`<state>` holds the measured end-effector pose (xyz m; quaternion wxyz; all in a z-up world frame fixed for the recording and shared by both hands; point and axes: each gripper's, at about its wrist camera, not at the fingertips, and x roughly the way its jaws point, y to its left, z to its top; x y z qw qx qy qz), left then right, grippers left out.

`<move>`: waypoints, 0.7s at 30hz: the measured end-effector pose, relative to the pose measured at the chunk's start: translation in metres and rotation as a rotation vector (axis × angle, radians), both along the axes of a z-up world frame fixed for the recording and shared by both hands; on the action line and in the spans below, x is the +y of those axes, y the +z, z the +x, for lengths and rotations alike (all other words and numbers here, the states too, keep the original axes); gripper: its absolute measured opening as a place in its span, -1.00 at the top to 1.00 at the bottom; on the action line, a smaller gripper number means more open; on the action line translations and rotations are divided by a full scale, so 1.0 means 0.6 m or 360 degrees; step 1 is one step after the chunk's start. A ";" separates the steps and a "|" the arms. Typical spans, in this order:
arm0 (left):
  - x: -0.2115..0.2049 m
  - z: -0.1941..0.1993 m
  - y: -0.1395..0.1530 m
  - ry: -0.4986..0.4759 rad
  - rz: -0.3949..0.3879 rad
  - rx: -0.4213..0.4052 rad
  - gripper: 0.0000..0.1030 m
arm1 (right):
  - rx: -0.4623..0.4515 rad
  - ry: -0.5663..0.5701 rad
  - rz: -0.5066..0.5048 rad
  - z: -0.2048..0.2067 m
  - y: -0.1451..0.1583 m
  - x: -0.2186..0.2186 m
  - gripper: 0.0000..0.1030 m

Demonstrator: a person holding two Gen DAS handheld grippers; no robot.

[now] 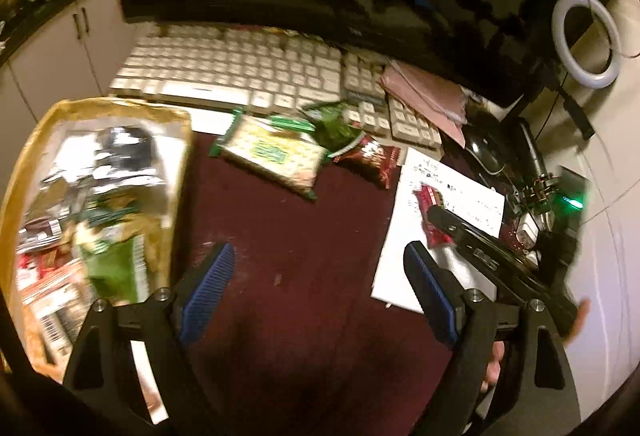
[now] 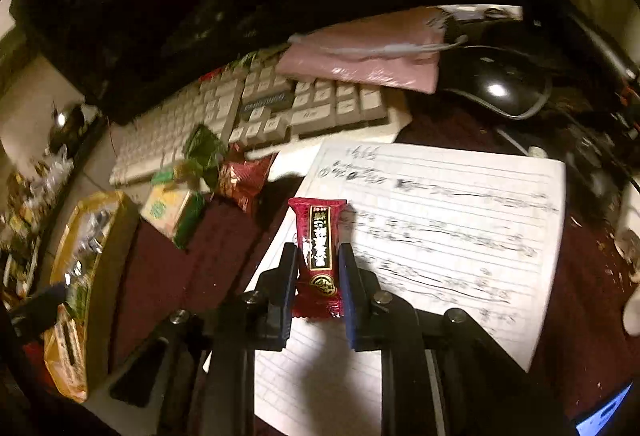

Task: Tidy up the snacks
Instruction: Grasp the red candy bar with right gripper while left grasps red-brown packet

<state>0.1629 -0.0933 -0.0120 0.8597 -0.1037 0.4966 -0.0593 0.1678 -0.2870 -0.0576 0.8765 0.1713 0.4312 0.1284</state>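
Between the right gripper's (image 2: 319,264) blue-padded fingers (image 2: 347,276) stands a red snack bar (image 2: 318,256), clamped on both sides and held just above a lined, handwritten sheet (image 2: 460,228) on the bench (image 2: 168,276). From the left wrist view the same bar (image 1: 431,213) shows over the sheet (image 1: 404,248), pinched by the right gripper (image 1: 434,222). The left gripper (image 1: 316,268) hangs over the dark red bench top (image 1: 304,236) with its fingers (image 1: 210,280) spread wide and holding nothing. Left of it sits a gold tray (image 1: 44,127) heaped with wrappers. Three loose snacks lie near the keyboard (image 1: 240,71): a green-and-cream pack (image 1: 272,151), a green pouch (image 1: 334,123) resting partly on the keys, and a dark red pouch (image 1: 372,159) beside the sheet's far corner. A pink cloth (image 1: 424,91) covers the keyboard's right end, with a black mouse (image 1: 484,151) next to it and a ring light (image 1: 586,39) beyond.
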 end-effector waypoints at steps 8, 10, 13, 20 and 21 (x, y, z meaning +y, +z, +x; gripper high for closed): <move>-0.059 0.120 -0.055 0.0085 -0.0154 0.0160 -0.65 | 0.0025 -0.0195 0.0209 -0.002 -0.011 -0.057 0.64; -0.070 0.150 -0.064 0.0140 -0.0130 0.0155 -0.65 | 0.0058 -0.0211 0.0263 -0.001 -0.015 -0.062 0.64; -0.088 0.192 -0.091 0.0182 -0.0072 0.0208 -0.59 | 0.0067 -0.0208 0.0273 -0.004 -0.015 -0.062 0.64; -0.114 0.228 -0.111 0.0268 0.0030 0.0185 -0.44 | 0.0055 -0.0162 0.0280 -0.007 -0.009 -0.049 0.64; -0.117 0.225 -0.110 0.0260 0.0071 0.0182 -0.36 | 0.0055 -0.0164 0.0282 -0.007 -0.010 -0.049 0.64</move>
